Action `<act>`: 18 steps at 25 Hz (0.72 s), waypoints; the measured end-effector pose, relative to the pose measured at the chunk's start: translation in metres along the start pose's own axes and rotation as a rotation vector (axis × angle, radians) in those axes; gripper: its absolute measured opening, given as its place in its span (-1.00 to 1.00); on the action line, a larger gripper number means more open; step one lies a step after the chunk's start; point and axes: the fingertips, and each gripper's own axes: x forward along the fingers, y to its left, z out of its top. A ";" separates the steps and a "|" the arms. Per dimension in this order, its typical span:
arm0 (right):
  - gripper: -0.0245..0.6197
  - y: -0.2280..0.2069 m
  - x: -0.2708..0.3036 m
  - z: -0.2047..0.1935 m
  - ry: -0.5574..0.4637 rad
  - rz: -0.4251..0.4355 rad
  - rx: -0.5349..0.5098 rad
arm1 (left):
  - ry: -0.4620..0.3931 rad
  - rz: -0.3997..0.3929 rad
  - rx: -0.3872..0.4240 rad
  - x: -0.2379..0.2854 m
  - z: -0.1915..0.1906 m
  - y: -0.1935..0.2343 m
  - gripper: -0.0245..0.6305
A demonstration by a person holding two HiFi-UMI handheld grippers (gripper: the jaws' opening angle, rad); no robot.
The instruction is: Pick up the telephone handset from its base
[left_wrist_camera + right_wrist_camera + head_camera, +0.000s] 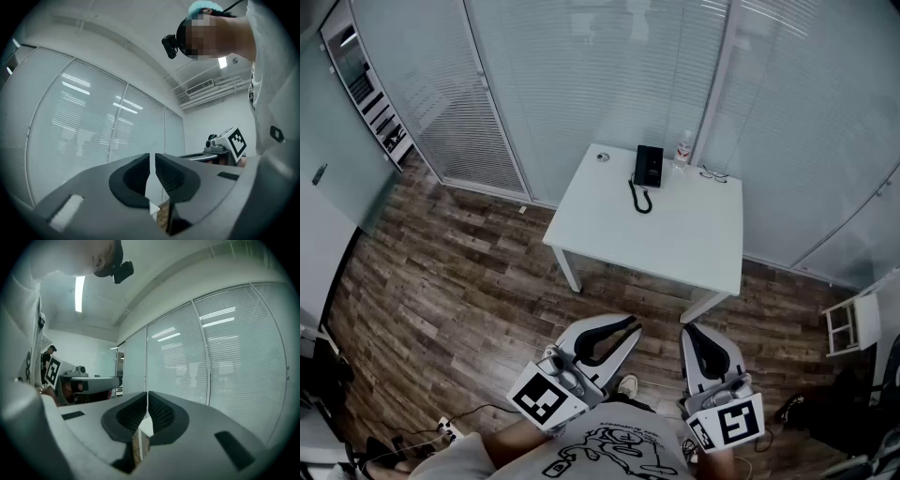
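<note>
left gripper [623, 331]: jaws together, nothing in em | telephone handset [641, 167]: sitting on its base [654, 165], far side of the desk [675, 239], 12 o'clock from both grippers, well apart | right gripper [692, 330]: jaws together too, empty

A white square table [675, 234] on slim white legs stands on a dark brown wood-plank floor [459, 281]. Everything on its top sits along the far edge. Near the far left corner lies a small round object [602, 157] (too small to identify). Right of it is a black desk telephone base [653, 167] with its black handset [640, 166] on the left side, and a coiled black cord [639, 200] curls from it toward the table's middle. Just right of the telephone a clear plastic bottle with a red label [682, 148] stands upright, and beside that lies a thin dark looped item [711, 173]. Black cables [478, 412] trail across the floor at lower left.
</note>
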 end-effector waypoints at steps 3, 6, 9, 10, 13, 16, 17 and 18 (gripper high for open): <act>-0.89 -0.015 0.003 -0.001 -0.003 0.000 0.000 | 0.006 -0.001 0.000 0.015 -0.004 0.002 -0.82; -0.89 -0.027 -0.001 -0.001 -0.009 -0.002 -0.001 | 0.004 -0.001 -0.003 0.026 -0.007 -0.002 -0.82; -0.89 -0.044 -0.008 -0.002 -0.014 -0.012 -0.001 | 0.004 -0.002 -0.007 0.040 -0.010 -0.009 -0.82; -0.89 -0.051 -0.009 -0.002 -0.016 -0.014 0.000 | 0.006 0.000 -0.008 0.046 -0.011 -0.010 -0.82; -0.89 -0.065 -0.009 -0.003 -0.022 -0.003 0.008 | 0.011 0.011 -0.013 0.060 -0.015 -0.010 -0.82; -0.89 -0.070 -0.010 -0.007 -0.018 0.011 0.010 | 0.013 0.025 -0.024 0.065 -0.019 -0.011 -0.82; -0.89 -0.071 -0.011 -0.008 -0.016 0.011 0.013 | 0.015 0.028 -0.029 0.066 -0.021 -0.012 -0.82; -0.89 -0.072 -0.012 -0.010 -0.014 0.010 0.019 | 0.017 0.031 -0.033 0.066 -0.023 -0.012 -0.82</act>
